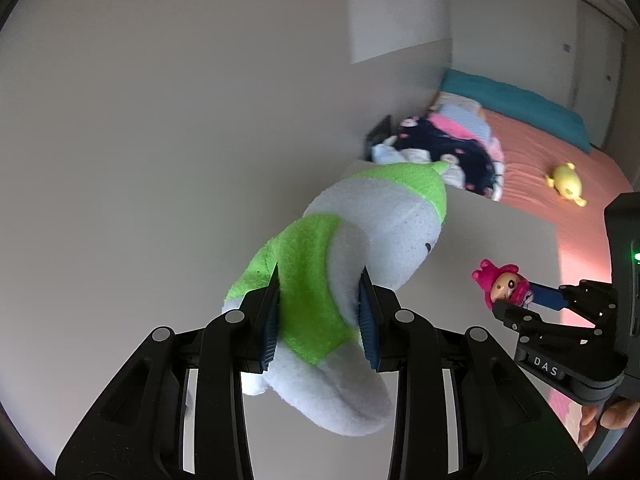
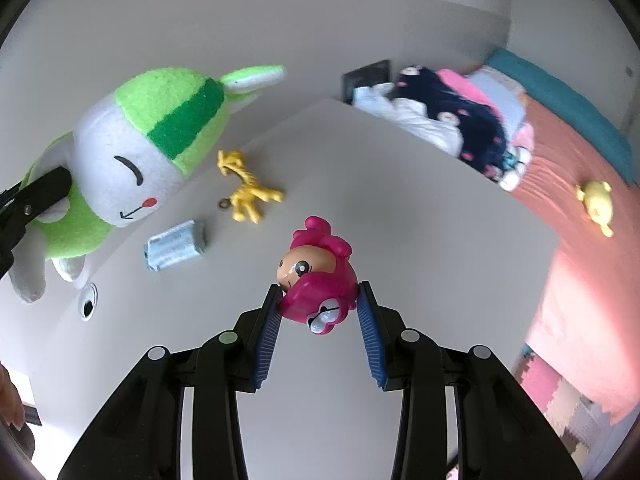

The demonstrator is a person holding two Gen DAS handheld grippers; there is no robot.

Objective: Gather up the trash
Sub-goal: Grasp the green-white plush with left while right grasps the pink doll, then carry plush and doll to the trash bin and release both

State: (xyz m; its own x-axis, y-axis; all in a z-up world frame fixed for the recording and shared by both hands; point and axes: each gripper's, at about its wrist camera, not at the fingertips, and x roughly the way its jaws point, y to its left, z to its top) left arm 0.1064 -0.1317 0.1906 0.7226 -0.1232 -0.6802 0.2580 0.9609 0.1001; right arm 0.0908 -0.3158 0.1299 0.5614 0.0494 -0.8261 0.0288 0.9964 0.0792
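Observation:
My left gripper (image 1: 320, 312) is shut on a white and green plush toy (image 1: 320, 280) and holds it in the air above the white table; the plush also shows in the right wrist view (image 2: 132, 160). My right gripper (image 2: 320, 312) is shut on a pink plastic doll figure (image 2: 316, 280), held above the table; it also shows in the left wrist view (image 1: 504, 284). On the table (image 2: 400, 200) lie a yellow giraffe toy (image 2: 248, 188), a small blue-white packet (image 2: 174, 246), a small ring (image 2: 223, 203) and a googly-eye piece (image 2: 88, 302).
A bed with a pink cover (image 2: 580, 240) stands right of the table, with a yellow plush (image 2: 596, 204), a teal pillow (image 2: 568, 96) and a heap of clothes (image 2: 460, 120). A dark tablet (image 2: 366, 76) leans at the table's far edge. Foam mats (image 2: 560, 400) cover the floor.

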